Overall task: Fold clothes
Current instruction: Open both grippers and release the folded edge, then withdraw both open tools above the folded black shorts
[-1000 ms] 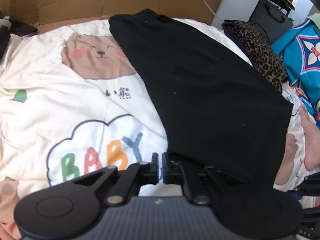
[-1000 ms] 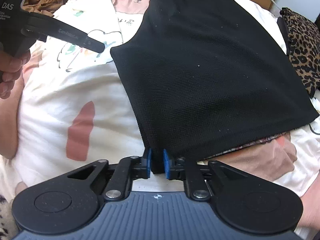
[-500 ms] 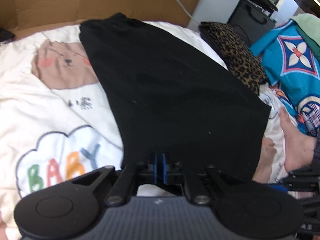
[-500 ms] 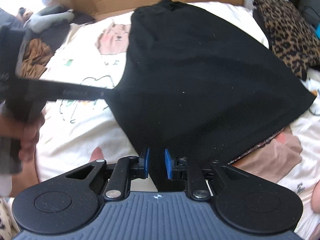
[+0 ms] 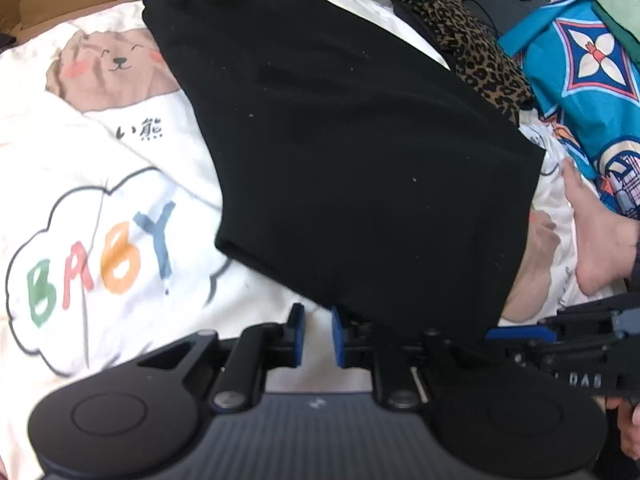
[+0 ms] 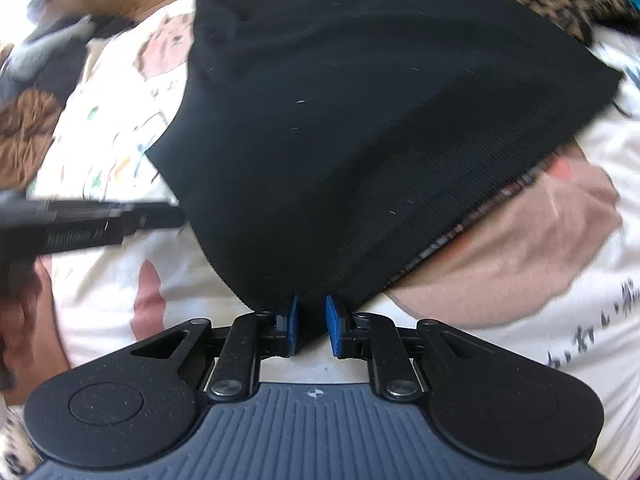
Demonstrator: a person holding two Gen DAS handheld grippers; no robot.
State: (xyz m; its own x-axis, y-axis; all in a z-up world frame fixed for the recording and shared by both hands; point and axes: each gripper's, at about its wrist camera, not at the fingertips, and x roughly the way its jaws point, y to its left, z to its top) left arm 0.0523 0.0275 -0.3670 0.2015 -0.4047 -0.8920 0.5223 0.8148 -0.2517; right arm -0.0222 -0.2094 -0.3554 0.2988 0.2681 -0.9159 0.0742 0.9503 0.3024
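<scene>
Now both grippers' jaws spread, black garment [image 5: 344, 152] hem just ahead of left gripper [image 5: 316, 334] and right gripper [image 6: 311, 326].

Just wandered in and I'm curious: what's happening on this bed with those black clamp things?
A person is folding clothes with a handheld two-finger gripper in each hand. A black garment lies spread on a cartoon bear blanket. The left gripper is open at the garment's near edge, with nothing between its blue pads. The right gripper is also open, with the garment's near corner lying between its pads, not clamped. A leopard-print cloth lies beside the garment.
</scene>
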